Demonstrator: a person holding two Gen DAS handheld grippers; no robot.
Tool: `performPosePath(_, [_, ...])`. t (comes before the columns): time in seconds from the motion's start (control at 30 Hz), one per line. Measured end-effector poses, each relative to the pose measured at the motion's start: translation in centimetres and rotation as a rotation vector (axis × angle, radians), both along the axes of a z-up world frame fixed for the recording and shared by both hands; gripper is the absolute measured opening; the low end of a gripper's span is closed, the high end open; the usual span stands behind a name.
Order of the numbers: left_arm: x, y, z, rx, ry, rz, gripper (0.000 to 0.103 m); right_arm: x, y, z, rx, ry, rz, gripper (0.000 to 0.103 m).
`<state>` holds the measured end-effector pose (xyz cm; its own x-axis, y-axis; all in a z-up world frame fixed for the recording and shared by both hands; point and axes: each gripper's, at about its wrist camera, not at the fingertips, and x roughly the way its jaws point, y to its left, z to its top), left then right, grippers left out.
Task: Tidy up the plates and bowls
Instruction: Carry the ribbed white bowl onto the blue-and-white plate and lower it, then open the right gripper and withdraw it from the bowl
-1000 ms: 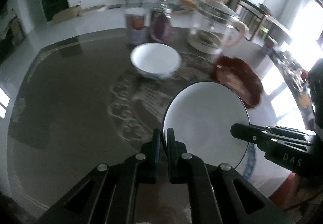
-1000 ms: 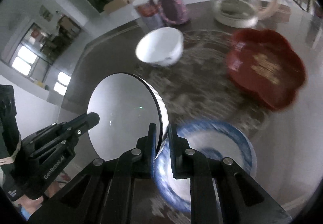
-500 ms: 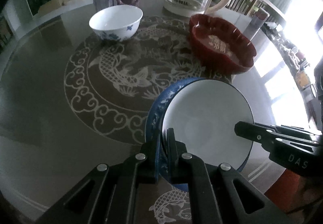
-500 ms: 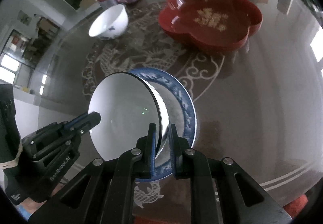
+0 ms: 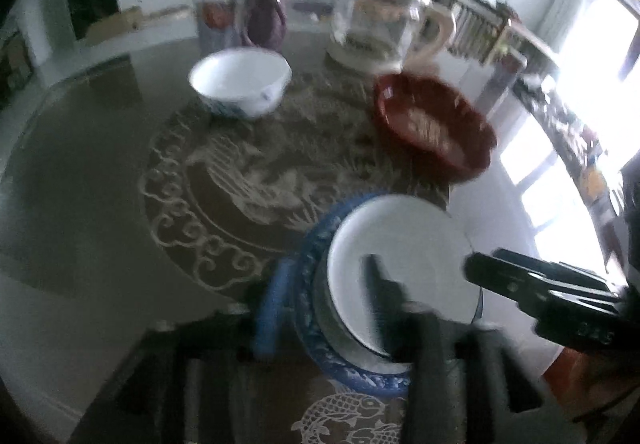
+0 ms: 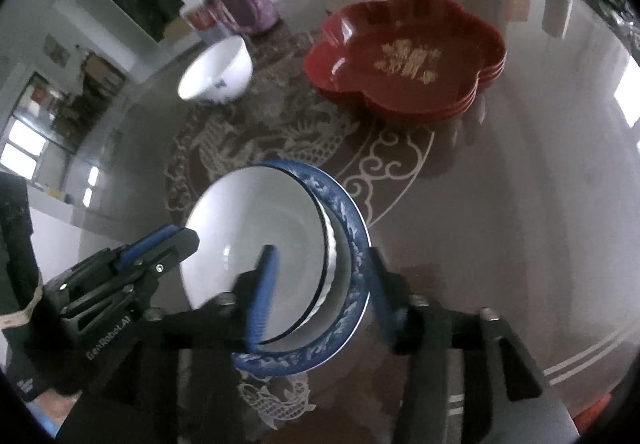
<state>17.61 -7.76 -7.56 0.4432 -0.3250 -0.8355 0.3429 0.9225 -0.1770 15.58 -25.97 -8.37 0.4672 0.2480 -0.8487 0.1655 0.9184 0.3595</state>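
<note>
Both my sets of fingers (image 6: 320, 284) are opening off the white plate (image 6: 256, 244), resting on the blue plate (image 6: 352, 220); I'd back away level, leaving it centred there.

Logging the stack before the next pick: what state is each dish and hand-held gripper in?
White plate: resting on the blue plate, released.
Blue plate: flat on the table, underneath.
White bowl: upright, empty, apart.
Red dishes: stacked.
Glass jug: upright.
Left hand-held gripper: jaws opening, astride the plates' rims.
Right hand-held gripper: likewise.
</note>
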Motion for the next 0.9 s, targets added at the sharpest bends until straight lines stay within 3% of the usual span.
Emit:
performPosePath(0.07, [-0.9, 1.3, 1.3, -0.01, -0.078, 0.041, 0.081, -1.3, 0.1, 1.6, -0.033, -0.068, -0.016, 0.067])
performPosePath(0.1, [-1.4, 1.8, 1.7, -0.005, -0.108, 0.056, 0.083, -2.0, 0.3, 2.4, -0.066, -0.099, -0.028, 0.072])
performPosePath(0.23, [-2.8, 3.7, 2.3, 0.062, -0.179, 0.095, 0.084, -4.0, 1.4, 4.3, -0.252, -0.151, -0.097, 0.076])
performPosePath(0.4, [-4.5, 5.9, 1.6, 0.089, -0.189, 0.162, 0.084, -5.5, 2.9, 4.3, -0.404, -0.169, -0.176, 0.077])
performPosePath(0.9, [-5.0, 6.9, 0.4, 0.143, -0.18, 0.179, 0.084, -5.7, 5.1, 5.6, -0.512, -0.21, -0.191, 0.077])
